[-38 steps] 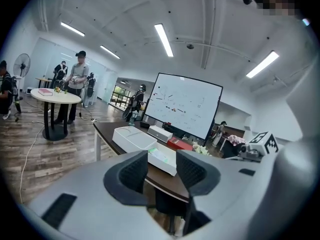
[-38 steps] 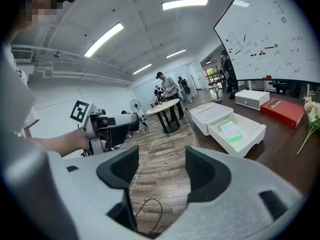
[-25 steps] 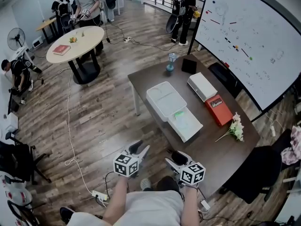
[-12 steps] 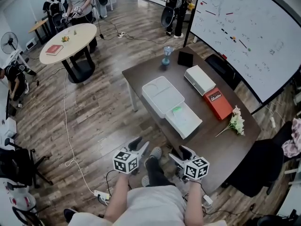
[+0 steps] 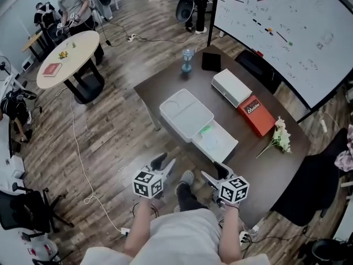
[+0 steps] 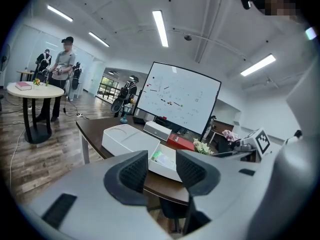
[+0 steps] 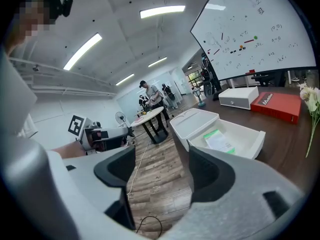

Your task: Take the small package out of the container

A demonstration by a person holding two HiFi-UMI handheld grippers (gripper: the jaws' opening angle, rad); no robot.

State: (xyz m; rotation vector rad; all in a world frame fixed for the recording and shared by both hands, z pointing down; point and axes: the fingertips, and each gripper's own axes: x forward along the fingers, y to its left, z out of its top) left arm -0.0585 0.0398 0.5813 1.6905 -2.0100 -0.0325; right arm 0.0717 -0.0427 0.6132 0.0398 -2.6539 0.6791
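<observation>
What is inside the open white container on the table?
A small flat package with a green edge lies in the open half of the container. A white lid covers the other half, so its contents cannot be seen.

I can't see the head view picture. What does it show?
Seen from above, a person holds the left tool and right tool, both open and empty, short of a dark table. On it an open white container holds a small green-edged package, beside a red box and white flowers.
</observation>
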